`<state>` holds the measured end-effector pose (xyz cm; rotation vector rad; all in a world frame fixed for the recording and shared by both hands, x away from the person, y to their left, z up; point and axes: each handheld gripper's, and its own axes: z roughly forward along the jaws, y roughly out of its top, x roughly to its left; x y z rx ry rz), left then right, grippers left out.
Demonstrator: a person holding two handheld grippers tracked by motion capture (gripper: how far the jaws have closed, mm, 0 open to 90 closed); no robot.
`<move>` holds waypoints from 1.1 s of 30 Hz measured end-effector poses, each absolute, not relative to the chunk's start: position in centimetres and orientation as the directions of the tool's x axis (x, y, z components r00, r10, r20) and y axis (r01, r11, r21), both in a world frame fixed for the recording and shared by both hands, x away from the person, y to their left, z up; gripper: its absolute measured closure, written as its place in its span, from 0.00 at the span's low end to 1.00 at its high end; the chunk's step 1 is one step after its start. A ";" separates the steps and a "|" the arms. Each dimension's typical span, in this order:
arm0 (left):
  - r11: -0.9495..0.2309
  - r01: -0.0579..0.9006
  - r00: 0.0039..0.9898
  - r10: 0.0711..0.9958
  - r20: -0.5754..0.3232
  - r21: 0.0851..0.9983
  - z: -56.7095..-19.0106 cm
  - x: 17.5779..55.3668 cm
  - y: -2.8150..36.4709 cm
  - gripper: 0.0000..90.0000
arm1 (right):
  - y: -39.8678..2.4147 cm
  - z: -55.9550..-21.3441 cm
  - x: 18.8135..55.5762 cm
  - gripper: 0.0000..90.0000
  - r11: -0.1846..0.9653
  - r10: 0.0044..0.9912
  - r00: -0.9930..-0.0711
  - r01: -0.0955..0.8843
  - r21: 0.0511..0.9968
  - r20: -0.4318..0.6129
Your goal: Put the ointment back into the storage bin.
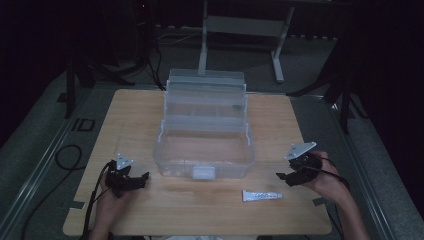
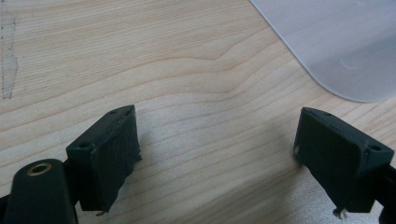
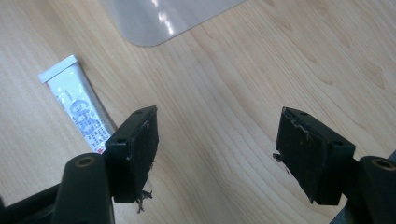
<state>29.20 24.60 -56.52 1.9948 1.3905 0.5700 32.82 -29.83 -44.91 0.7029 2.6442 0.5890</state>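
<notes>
Black pads of my right gripper (image 3: 217,156) stand wide apart with bare wood between them, gripping nothing; one right pad (image 3: 137,154) has frayed threads at its lower edge. Just past that pad lies the white tube (image 3: 77,109), flat on the table, its flat crimped end pointing away from me, not touching the pad. Seen from the high view, the tube (image 1: 262,195) lies near the table's front edge, between my hands and closer to my right gripper (image 1: 292,179). Over on the other side, my left gripper (image 2: 217,158) is also spread wide and empty above the wooden table (image 2: 187,70). Beyond both, the clear plastic box (image 1: 204,145) stands open mid-table, its rounded corner near each gripper.
</notes>
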 end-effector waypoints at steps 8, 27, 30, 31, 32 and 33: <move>-0.242 0.663 0.348 0.937 -0.006 0.708 -56.5 29.2 24.6 0.16 | -29.3 -44.9 32.6 0.33 0.826 0.478 -0.854 0.356 0.437 -0.207; -0.241 0.663 0.348 0.937 -0.006 0.708 -56.5 29.2 24.6 0.16 | -28.1 -44.6 32.4 0.37 0.873 0.397 -0.894 0.297 0.387 -0.208; -0.242 0.663 0.348 0.937 -0.006 0.708 -56.5 29.2 24.6 0.16 | -27.8 -44.6 32.4 0.37 0.881 0.379 -0.902 0.283 0.379 -0.207; -0.242 0.663 0.348 0.937 -0.006 0.708 -56.5 29.2 24.6 0.16 | -27.7 -44.6 32.4 0.37 0.885 0.372 -0.905 0.278 0.374 -0.208; -0.242 0.663 0.348 0.937 -0.006 0.708 -56.5 29.2 24.6 0.16 | -27.6 -44.6 32.4 0.37 0.888 0.368 -0.907 0.276 0.369 -0.207; -0.242 0.663 0.349 0.937 -0.006 0.708 -56.5 29.2 24.6 0.16 | -27.4 -44.6 32.4 0.37 0.894 0.357 -0.910 0.268 0.361 -0.209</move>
